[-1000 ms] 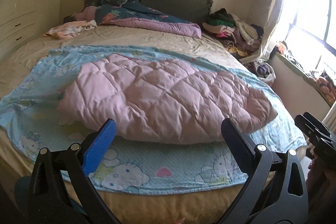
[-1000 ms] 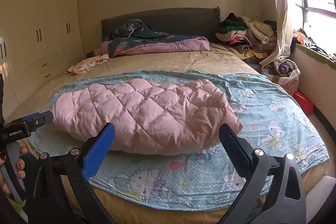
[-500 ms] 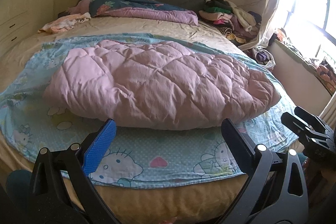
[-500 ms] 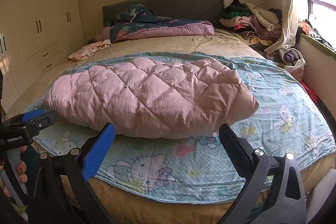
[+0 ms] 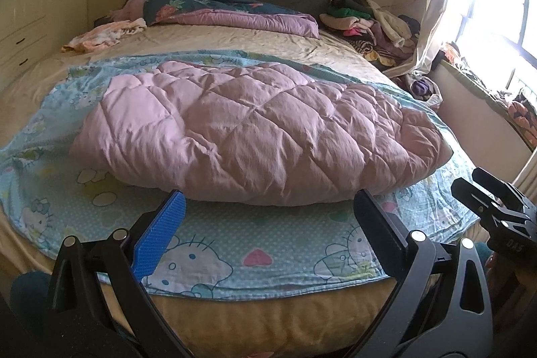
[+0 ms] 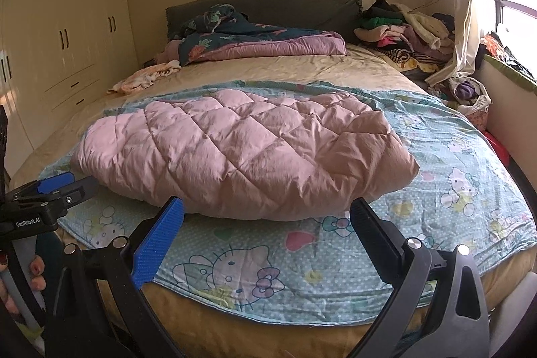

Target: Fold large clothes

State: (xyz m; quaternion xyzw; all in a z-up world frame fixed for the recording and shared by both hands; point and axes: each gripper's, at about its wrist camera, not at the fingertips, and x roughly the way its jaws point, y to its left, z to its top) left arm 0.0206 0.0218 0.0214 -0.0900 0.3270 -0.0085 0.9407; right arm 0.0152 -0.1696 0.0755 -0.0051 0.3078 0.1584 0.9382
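While both tongs, left (image 5: 268, 223) and right (image 6: 268, 227), are hovering wide open and empty, the pink quilted garment (image 5: 261, 136) is lying on the bed (image 5: 235, 311); I'd be pinching its near hem corners evenly

The bed (image 5: 208, 39) carries a beige sheet, with a blue cartoon-print sheet (image 5: 235, 244) spread across its near half and reaching the foot edge. A folded pink quilted garment (image 5: 261, 130) lies on the blue sheet, well apart from the items at the head end. Directly on the beige sheet lie a dark floral duvet (image 5: 214, 2) against the headboard, a small pale garment (image 5: 107, 34) near the left edge and a heap of mixed clothes (image 5: 372, 22) at the far right corner.
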